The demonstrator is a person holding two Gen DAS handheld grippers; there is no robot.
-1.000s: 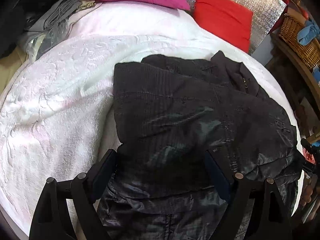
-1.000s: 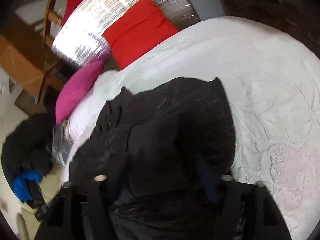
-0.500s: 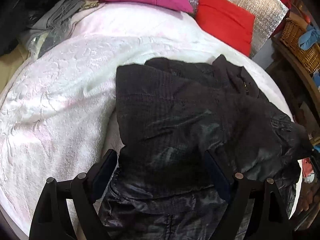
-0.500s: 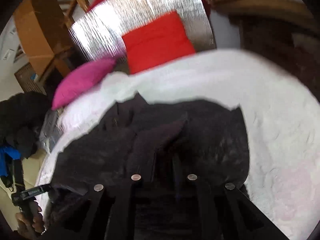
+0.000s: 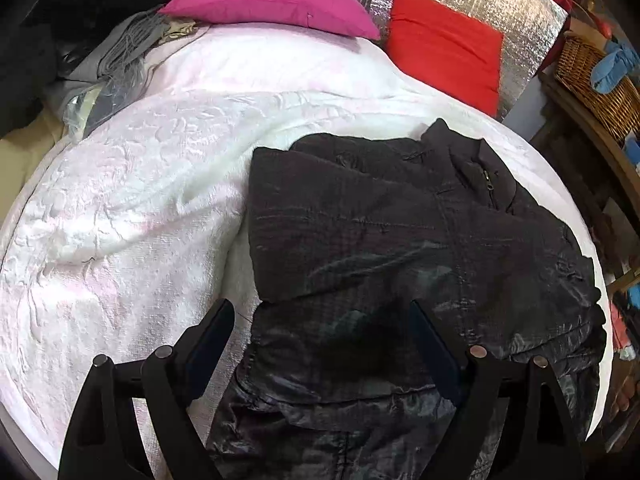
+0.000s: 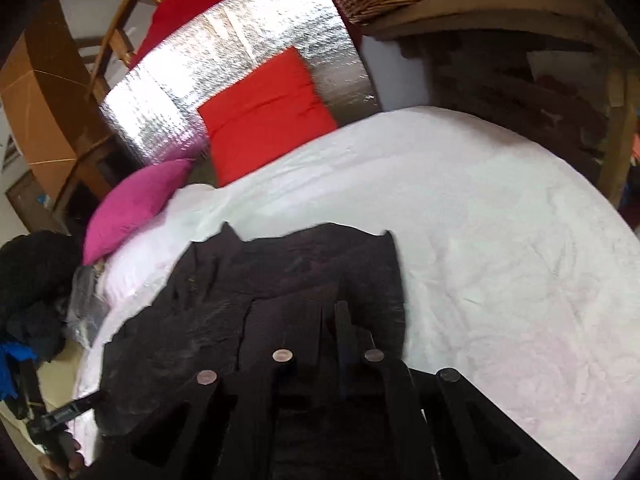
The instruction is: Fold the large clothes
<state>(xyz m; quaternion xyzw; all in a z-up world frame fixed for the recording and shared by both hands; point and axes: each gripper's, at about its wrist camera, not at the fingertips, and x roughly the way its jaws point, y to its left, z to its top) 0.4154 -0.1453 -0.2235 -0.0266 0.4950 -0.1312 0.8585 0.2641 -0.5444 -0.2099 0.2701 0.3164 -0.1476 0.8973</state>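
Observation:
A large black padded jacket (image 5: 400, 240) lies partly folded on a bed with a white blanket (image 5: 140, 200); its collar and zip point to the far right. My left gripper (image 5: 320, 328) is open, its fingers spread over the jacket's near part, holding nothing. In the right wrist view the jacket (image 6: 288, 280) lies on the blanket (image 6: 500, 260). My right gripper (image 6: 332, 320) is shut, its fingers close together and pinching the jacket's near edge, lifted a little.
A magenta pillow (image 5: 272, 0) and a red pillow (image 5: 444, 56) lie at the bed's head against a silver foil panel (image 5: 500, 0). Grey clothes (image 5: 116, 52) sit at the far left. A wicker basket (image 5: 600, 80) stands on wooden shelves to the right.
My right gripper has shut on the jacket's edge and tilted upward. The jacket's right side has shifted. The left gripper has stayed open and nearly still.

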